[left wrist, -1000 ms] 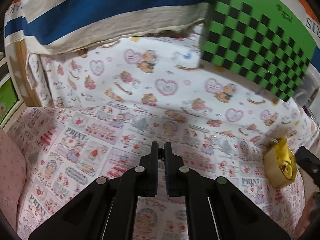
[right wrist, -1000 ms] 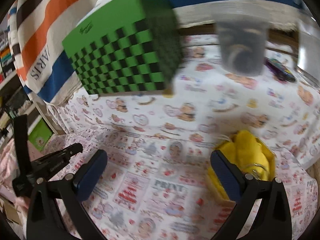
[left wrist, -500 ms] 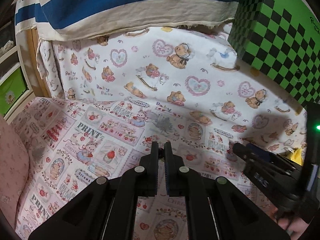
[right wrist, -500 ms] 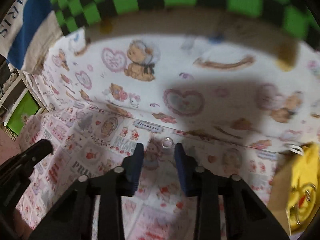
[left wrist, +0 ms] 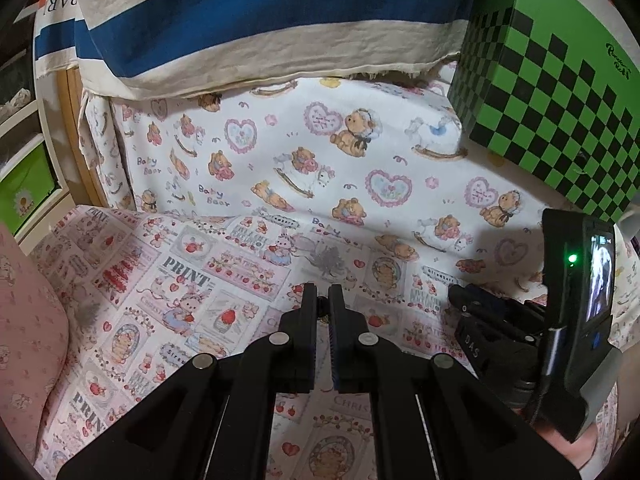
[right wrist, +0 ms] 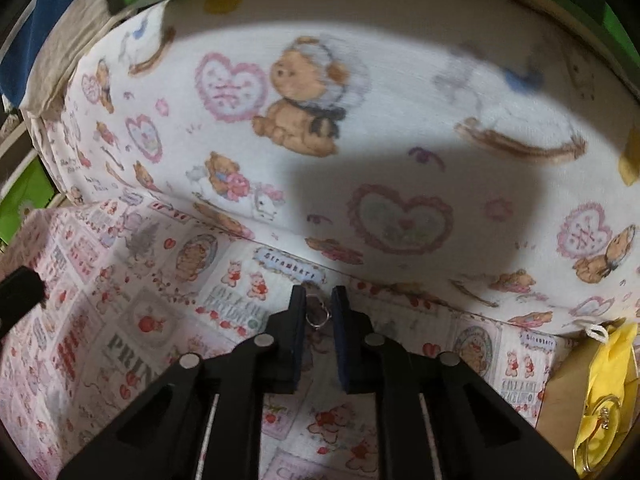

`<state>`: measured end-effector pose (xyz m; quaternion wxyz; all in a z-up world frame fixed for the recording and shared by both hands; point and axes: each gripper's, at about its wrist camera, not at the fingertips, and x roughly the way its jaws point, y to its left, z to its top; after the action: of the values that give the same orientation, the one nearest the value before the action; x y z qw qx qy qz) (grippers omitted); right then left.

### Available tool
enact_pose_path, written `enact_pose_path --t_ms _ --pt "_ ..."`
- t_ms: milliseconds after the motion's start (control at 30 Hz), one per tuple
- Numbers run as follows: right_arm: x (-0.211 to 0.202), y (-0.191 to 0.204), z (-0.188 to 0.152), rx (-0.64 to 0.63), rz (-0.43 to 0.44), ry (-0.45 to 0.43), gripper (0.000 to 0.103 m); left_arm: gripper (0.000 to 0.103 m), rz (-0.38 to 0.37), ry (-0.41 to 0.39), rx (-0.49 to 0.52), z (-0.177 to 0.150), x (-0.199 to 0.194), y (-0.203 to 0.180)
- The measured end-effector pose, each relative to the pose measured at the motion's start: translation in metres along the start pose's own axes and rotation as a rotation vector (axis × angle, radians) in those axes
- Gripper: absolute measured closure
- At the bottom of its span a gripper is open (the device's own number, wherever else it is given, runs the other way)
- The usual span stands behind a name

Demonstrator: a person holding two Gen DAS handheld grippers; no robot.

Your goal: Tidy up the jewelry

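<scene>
Silver ring [right wrist: 317,317] flat on cloth between closing right hand-held gripper [right wrist: 318,300] jaws; left clenched

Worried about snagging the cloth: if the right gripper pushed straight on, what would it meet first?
Probably the small metal ring between its fingers, then the printed cloth just beneath; depth is unclear.

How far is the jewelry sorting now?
Done: some jewelry already lies on the yellow cloth in the box. In hand: the right gripper has just been closing around a small ring on the cloth; whether it is gripped is unclear. Left: carrying the ring to the box. The left gripper is shut.
</scene>
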<state>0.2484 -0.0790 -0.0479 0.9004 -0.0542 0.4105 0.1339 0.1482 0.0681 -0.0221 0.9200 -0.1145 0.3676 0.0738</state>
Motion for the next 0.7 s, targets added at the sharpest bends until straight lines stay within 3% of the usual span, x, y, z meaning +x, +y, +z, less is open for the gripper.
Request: enact_pose_path --t_ms 267,567,700 --pt "-0.031 0.001 -0.017 -0.026 0.023 -0.046 0.091 0.098 -0.006 -0.033 0.038 -0.002 -0.012 -0.011" --pt "-0.118 -0.029 -0.069 0.000 0.109 -0.171 0.091 0.098 -0.058 -0.129 0.083 -0.004 -0.040 -0.033" --pt "-0.154 -0.048 -0.081 0.030 0.108 -0.257 0.091 0.099 -0.061 -0.159 0.118 -0.010 -0.046 -0.047"
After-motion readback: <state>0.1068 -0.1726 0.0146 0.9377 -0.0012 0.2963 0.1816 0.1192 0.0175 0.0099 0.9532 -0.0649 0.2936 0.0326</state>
